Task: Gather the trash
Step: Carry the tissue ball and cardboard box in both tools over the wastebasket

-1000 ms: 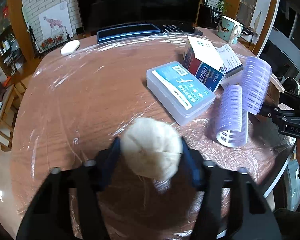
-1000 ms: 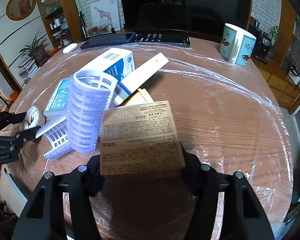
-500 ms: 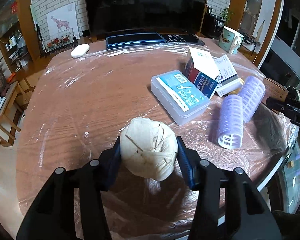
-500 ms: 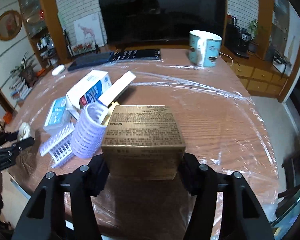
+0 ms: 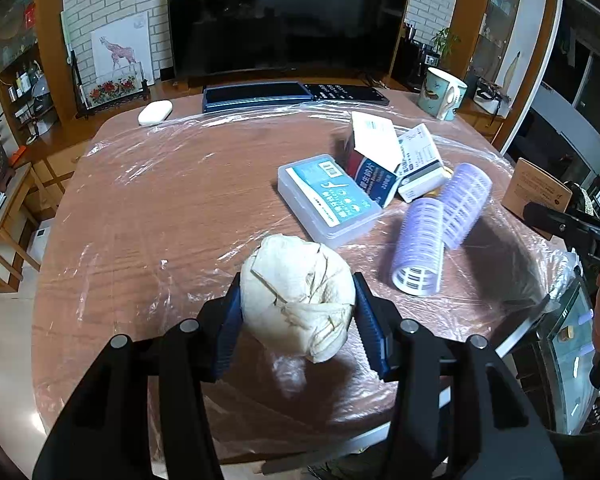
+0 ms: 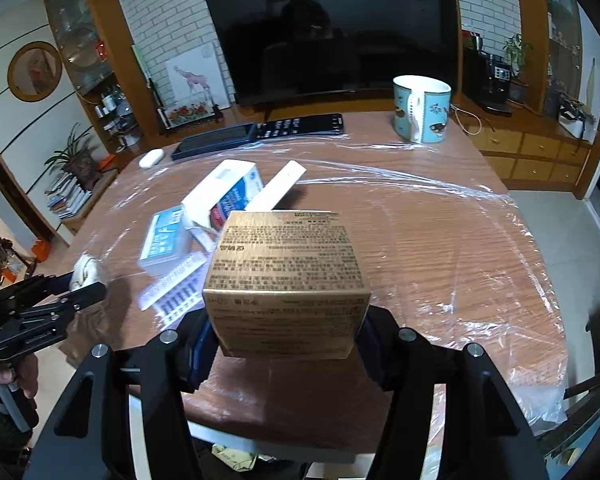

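Left gripper (image 5: 298,316) clamped on crumpled paper ball (image 5: 298,296), right gripper (image 6: 286,334) gripping gold printed box (image 6: 286,280), both raised above plastic-covered surface (image 5: 160,208).

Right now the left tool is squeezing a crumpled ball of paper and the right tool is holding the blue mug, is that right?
Not quite. The left tool does squeeze the crumpled paper ball, but the right tool holds a gold cardboard box, not the mug. The right wrist view shows the mug standing alone at the table's far side.
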{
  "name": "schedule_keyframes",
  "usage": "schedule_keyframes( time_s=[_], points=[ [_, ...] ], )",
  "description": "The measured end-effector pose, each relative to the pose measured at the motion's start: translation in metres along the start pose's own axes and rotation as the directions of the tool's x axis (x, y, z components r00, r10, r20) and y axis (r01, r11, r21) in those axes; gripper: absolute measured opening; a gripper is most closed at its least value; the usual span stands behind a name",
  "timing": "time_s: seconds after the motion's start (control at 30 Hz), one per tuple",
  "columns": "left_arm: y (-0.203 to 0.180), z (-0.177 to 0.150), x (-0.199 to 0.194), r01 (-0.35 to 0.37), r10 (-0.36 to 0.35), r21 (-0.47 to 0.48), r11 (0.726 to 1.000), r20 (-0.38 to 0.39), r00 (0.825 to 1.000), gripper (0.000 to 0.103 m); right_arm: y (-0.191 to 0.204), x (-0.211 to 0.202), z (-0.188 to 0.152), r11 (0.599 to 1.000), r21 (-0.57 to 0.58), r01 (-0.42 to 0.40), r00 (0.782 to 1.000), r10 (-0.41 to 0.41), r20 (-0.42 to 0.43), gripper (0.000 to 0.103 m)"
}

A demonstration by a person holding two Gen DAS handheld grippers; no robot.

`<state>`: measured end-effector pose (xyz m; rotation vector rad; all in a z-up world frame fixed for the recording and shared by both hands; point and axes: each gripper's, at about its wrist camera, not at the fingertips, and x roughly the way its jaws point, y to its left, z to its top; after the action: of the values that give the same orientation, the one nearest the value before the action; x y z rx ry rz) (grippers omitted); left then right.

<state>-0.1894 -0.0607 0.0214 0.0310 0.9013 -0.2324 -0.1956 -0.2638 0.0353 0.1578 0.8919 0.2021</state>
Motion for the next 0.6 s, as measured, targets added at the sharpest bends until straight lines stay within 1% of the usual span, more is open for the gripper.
schedule_keyframes(
  time_s=[0.23, 0.6],
  points=[
    [-0.008, -0.007, -0.014, 0.004, -0.004, 0.002, 1.0, 0.013, 1.0, 0.053, 0.008, -0.008, -0.008, 0.999, -0.006, -0.047, 0.999, 0.046, -0.014, 0.058],
    [-0.023, -0.019, -0.028, 0.016, -0.016, 0.008, 1.0, 0.016, 1.0, 0.053, 0.017, -0.025, -0.025, 0.995, -0.035, -0.095, 0.995, 0.094, -0.03, 0.058]
  ],
)
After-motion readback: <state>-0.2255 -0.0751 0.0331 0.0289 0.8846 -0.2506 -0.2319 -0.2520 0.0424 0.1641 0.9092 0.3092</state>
